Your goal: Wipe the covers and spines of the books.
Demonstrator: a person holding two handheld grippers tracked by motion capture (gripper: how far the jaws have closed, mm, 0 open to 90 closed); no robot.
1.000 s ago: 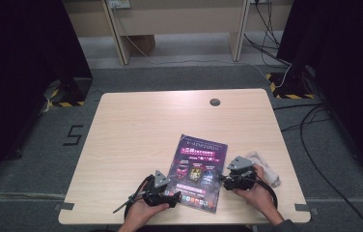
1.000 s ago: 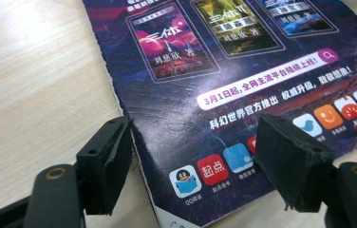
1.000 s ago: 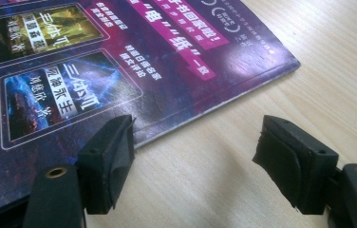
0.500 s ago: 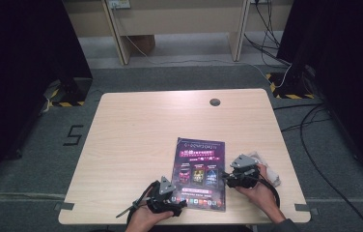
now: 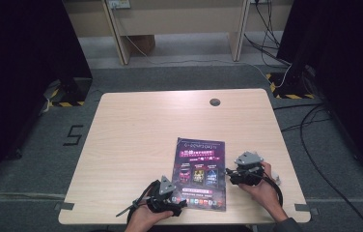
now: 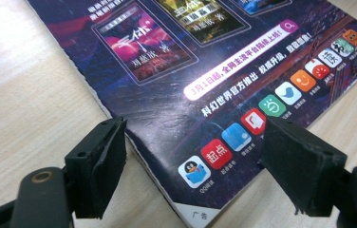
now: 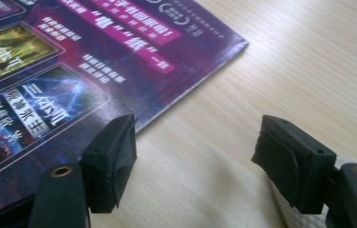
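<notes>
The magazine (image 5: 200,174) lies flat at the table's (image 5: 136,135) near edge. The left gripper (image 6: 193,164), whose jaws have just been opening, and the right gripper (image 7: 193,159) both gape, holding nothing. A shallow pinch could merely crease the cover.

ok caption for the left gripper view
Open left hand-held gripper straddling the near corner of a purple magazine on the wooden table

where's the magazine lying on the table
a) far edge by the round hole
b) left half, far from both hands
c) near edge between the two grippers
c: the magazine lies at the near edge between the left gripper and right gripper.
</notes>
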